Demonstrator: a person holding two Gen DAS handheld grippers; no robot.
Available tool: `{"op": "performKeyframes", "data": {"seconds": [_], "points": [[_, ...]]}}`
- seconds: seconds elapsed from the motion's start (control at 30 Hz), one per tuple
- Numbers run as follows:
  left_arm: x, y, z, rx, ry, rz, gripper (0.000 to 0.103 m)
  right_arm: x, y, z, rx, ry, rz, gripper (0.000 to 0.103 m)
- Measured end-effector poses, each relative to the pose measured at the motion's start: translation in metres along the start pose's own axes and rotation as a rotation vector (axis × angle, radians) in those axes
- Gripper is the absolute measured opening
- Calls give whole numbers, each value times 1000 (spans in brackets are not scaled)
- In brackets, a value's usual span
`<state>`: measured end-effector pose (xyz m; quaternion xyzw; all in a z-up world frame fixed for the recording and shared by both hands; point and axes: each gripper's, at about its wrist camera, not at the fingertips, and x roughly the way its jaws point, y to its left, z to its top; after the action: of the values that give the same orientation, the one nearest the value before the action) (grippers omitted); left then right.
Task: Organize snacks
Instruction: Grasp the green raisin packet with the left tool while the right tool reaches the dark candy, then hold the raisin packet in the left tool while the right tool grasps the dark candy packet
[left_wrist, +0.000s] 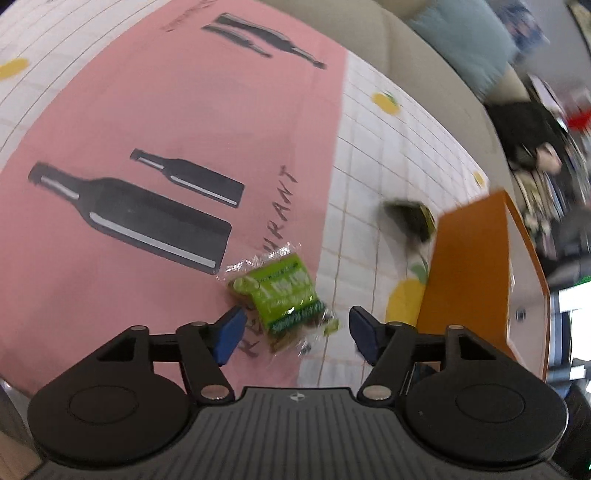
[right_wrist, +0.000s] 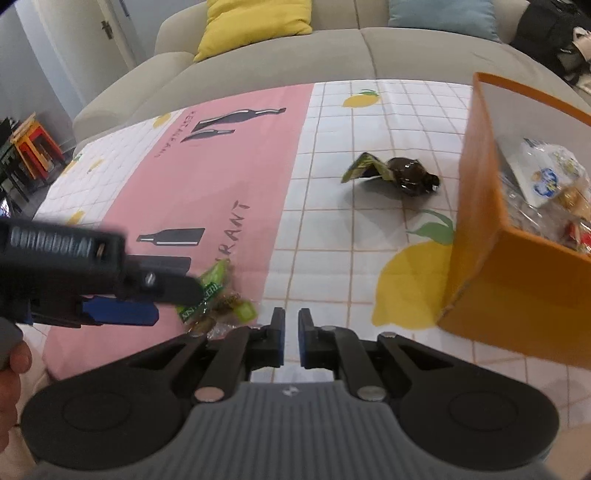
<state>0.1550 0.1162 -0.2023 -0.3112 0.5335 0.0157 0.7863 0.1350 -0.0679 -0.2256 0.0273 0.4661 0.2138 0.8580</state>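
A green snack packet (left_wrist: 286, 295) lies on the pink mat, right in front of my left gripper (left_wrist: 295, 328), which is open with the packet's near end between its blue pads. The packet also shows in the right wrist view (right_wrist: 218, 299), partly hidden by the left gripper (right_wrist: 122, 295). A dark brown wrapped snack (right_wrist: 402, 173) lies on the white checked cloth; it shows blurred in the left wrist view (left_wrist: 410, 221). An orange box (right_wrist: 480, 236) at the right holds several snacks (right_wrist: 546, 177). My right gripper (right_wrist: 291, 339) is almost shut and empty, above the cloth.
The table carries a white lemon-print cloth (right_wrist: 332, 229) and a pink bottle-print mat (left_wrist: 166, 122). A beige sofa (right_wrist: 295, 55) with yellow and blue cushions runs behind the table. Coloured stools (right_wrist: 33, 147) stand at the far left.
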Motion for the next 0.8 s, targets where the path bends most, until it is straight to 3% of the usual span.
{"op": "performKeyframes", "data": {"seconds": [0.13,0.23,0.3,0.33,0.37,0.5,0.57,0.8], "points": [[15,-12,4,-14,28,63,78,0,0,4,-8,-22,-16,7],[24,-15,3,-32,32,86,77,-4,-3,8,-12,-72,-66,19],[26,-17,3,-18,33,94,69,-6,-5,10,-20,-112,-108,19],[27,-18,2,-5,32,97,57,-6,-5,12,-28,-130,-127,19],[28,-18,3,6,30,86,56,-6,-5,13,-35,-146,-146,20],[30,-22,9,49,20,76,51,0,-3,23,-97,-190,-231,22],[31,-25,14,77,10,83,49,6,-2,29,-132,-198,-268,33],[33,-29,33,143,-5,101,48,33,3,52,-263,-230,-377,36]]}}
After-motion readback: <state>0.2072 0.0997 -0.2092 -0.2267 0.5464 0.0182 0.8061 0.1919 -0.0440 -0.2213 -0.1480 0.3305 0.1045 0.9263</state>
